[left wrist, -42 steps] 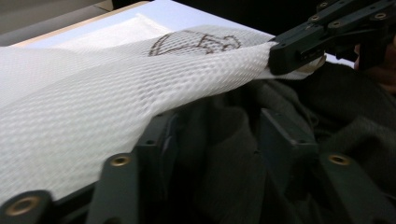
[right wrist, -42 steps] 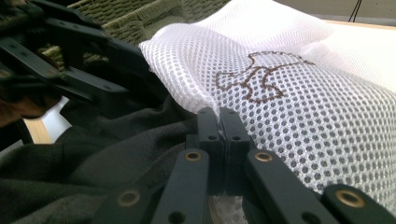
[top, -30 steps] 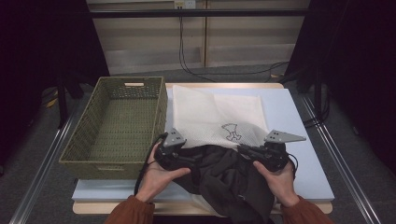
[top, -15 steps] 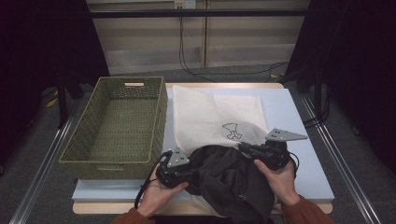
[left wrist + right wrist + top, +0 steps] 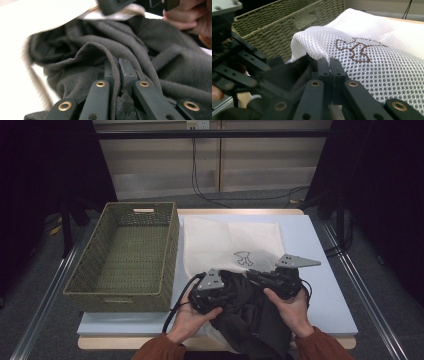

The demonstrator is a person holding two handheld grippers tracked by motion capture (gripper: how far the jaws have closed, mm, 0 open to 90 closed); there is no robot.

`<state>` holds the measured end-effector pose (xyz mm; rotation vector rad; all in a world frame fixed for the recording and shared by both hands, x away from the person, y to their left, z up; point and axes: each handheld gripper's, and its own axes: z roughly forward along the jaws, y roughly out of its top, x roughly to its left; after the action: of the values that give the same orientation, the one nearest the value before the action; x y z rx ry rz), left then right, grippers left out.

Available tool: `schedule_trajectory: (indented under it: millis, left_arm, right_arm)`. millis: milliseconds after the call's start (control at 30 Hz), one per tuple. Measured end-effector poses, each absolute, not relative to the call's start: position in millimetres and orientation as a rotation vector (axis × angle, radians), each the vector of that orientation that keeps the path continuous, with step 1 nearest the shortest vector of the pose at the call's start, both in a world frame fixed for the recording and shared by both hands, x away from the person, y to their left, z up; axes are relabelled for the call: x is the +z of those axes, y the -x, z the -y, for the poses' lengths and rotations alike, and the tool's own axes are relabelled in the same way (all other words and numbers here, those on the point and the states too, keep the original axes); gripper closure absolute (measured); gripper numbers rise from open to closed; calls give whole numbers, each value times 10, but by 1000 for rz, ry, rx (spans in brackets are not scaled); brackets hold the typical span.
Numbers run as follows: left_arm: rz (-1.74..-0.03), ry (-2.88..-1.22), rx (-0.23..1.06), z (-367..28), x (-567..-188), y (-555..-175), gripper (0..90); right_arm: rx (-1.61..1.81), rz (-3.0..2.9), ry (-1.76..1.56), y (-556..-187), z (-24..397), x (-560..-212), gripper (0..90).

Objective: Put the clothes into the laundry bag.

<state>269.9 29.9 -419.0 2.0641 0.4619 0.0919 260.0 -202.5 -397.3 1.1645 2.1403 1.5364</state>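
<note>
At the near edge of the tabletop (image 5: 330, 270), the left gripper (image 5: 117, 72) has just clamped shut on a fold of the dark garment (image 5: 250, 315), cloth pinched between its jaws, after sliding in from the left; the right gripper (image 5: 329, 68) is closed on the rim of the white mesh bag (image 5: 225, 240); bagging looks ready to begin; beyond, along the left edge, stands the wicker basket (image 5: 165, 245).
</note>
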Motion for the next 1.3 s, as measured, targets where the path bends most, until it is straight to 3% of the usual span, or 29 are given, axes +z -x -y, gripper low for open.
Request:
schedule_trajectory:
  millis: [333,633,800,900,1100,1300]
  left_arm:
    - [-537,-2025,68,-53,-4333,-2944,854]
    - [-659,-2027,156,-24,-4394,-3158,853]
    - [-675,-2017,127,-72,-4427,-3235,836]
    - [-628,-2040,132,-165,-4360,-3167,741]
    - [-555,-2072,162,-425,-4197,-3022,452]
    - [-554,-2060,149,-675,-4185,-2846,316]
  right_arm:
    - [1587,-2142,-1131,-2550,2001,-3869,894]
    - [1644,-2119,-1097,-2473,2037,-3694,893]
    - [1626,-2163,-1126,-2527,2052,-3837,893]
    - [1599,-2177,-1140,-2545,2067,-3899,893]
    - [1575,-2193,-1149,-2569,2060,-3967,891]
    - [1570,-2186,-1141,-2565,2059,-3971,891]
